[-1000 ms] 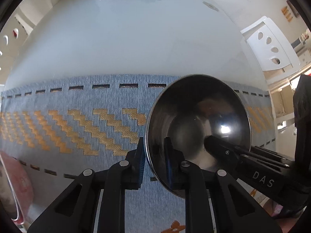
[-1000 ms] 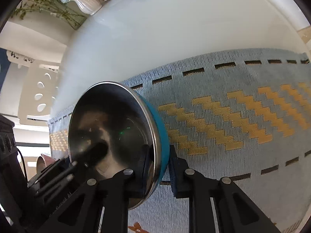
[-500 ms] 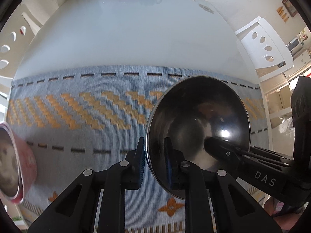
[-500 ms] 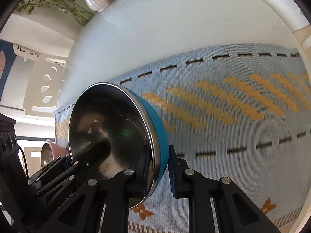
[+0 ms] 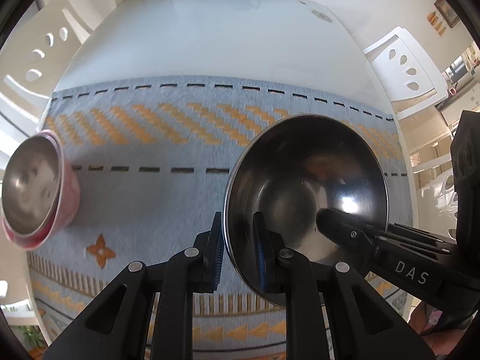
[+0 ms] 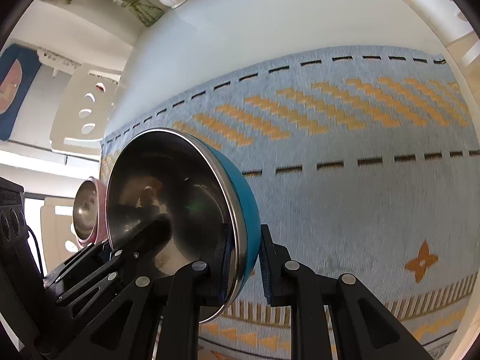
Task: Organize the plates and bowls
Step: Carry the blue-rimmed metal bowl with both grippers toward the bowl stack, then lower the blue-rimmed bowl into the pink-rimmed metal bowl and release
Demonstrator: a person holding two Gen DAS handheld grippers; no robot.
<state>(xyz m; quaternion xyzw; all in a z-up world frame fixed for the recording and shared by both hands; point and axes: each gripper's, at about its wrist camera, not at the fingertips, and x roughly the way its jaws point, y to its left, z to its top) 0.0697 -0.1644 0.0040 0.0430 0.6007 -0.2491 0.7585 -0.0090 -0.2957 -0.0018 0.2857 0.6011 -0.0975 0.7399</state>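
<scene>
Gripping one blue bowl (image 6: 243, 207) by opposite rim edges, the left hand-held gripper (image 5: 237, 252) and right hand-held gripper (image 6: 246, 258) are both clenched on it, holding it tilted above the mat (image 5: 150, 204) on the tabletop (image 5: 210, 39). A pink bowl (image 5: 64, 198) sits at the mat's left edge, well apart. Risk: thin rim holds on slick steel could slip if the two hands drift apart or twist unevenly, dropping the bowl.
</scene>
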